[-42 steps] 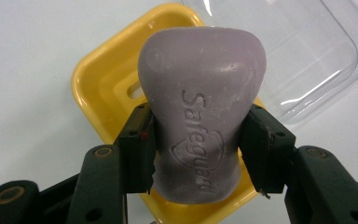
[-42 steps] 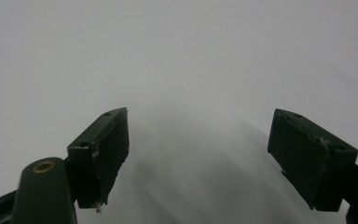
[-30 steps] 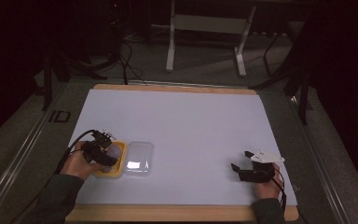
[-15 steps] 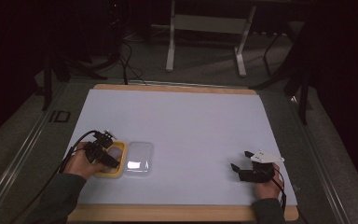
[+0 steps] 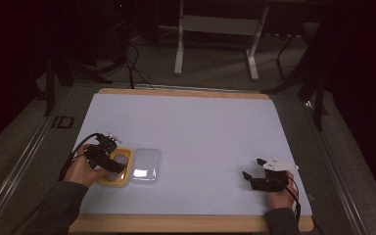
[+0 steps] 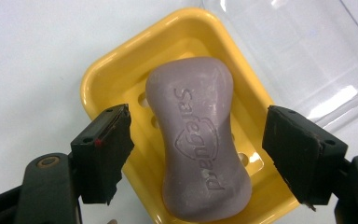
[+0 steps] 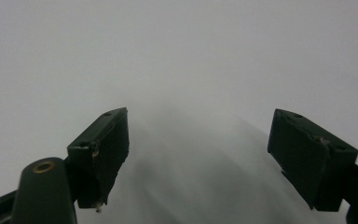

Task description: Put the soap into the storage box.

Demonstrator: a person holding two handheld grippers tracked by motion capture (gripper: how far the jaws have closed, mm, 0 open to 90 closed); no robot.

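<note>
Holding wide, left jaws: they stand apart, one on each side of the soap (image 6: 198,140), and do not touch it.
Left gripper (image 6: 196,154): it hangs over the yellow dish (image 6: 116,79), seen up close in the left gripper view. In the high view the left gripper (image 5: 108,159) sits over the near left part of the table.
Soap: it is purple, shaped a bit like a peanut, with a word pressed into its top. It lies in the dish, with one end near the dish's close edge.
Dish: it is yellow, with small holes in its floor. It sits on the white sheet (image 5: 200,132).
Lid (image 6: 303,51): it is clear and lies flat, just beside the dish, on the side nearer the middle of the table. In the high view the lid (image 5: 146,165) is touching the dish (image 5: 116,180) or almost touching; I cannot tell which.
Right jaws: they stand wide apart with nothing between them.
Right gripper (image 7: 198,158): it looks at the bare white sheet (image 7: 177,56). In the high view the right gripper (image 5: 254,177) is at the near right, well apart from the dish.
Hands: the left hand (image 5: 81,171) and the right hand (image 5: 280,196) each hold a gripper.
Table (image 5: 186,91): its wooden rim shows around the white sheet.
</note>
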